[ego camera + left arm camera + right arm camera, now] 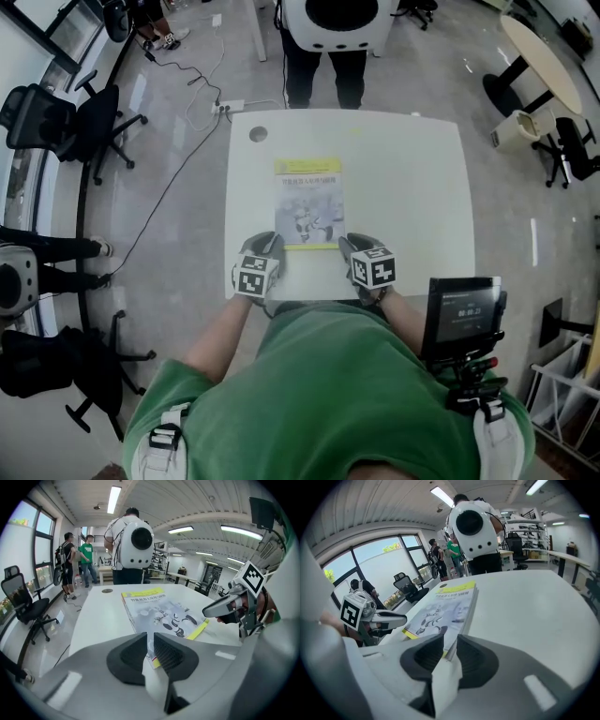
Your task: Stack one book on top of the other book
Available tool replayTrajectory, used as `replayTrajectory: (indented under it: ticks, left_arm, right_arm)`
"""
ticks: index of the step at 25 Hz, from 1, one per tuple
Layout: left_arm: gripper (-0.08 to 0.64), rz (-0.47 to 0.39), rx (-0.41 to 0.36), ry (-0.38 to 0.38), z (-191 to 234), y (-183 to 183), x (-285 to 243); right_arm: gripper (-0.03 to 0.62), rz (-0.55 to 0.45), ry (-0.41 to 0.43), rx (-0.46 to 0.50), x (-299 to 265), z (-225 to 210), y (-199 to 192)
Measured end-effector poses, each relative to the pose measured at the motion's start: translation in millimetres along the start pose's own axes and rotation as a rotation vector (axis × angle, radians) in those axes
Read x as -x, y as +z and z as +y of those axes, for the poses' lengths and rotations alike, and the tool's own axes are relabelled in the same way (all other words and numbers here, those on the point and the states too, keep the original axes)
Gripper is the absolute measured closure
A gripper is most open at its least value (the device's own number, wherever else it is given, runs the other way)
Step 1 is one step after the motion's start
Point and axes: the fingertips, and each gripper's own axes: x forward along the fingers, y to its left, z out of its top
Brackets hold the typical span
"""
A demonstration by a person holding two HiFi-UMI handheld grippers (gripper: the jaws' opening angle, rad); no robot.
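Though the head view hides their jaws, the left gripper (150,640) and right gripper (450,644) each clamp narrowly on a near corner of the book (309,202). It lies by the table's (412,187) near edge.

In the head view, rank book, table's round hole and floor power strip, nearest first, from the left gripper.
1. Book, in the left gripper's jaws, mid-table.
2. Round hole, table's far-left corner.
3. Power strip, on the floor beyond.

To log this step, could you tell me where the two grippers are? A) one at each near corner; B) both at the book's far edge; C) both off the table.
A: the left gripper and right gripper each sit at a near corner of the book.
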Motion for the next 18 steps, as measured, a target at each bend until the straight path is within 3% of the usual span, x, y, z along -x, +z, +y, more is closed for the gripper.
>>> replayTrajectory:
  ticks: [4,8,18]
  left_arm:
    - [0.552,-0.115,-0.002,0.013,-6.2,14.1,11.8]
    - [0.552,-0.197,0.009,-0.004,-26.7,29.5,23.0]
    - [0.554,-0.351,0.008,0.087,-79.9,68.4,71.8]
  right_arm:
    - [0.500,-0.091,-0.059,0.094,20.4,3.6,11.3]
    - [0.566,-0.183,-0.107,0.212,45.8,11.8,24.7]
    - [0.589,-0.403,-0.041,0.297,113.2,26.8,58.4]
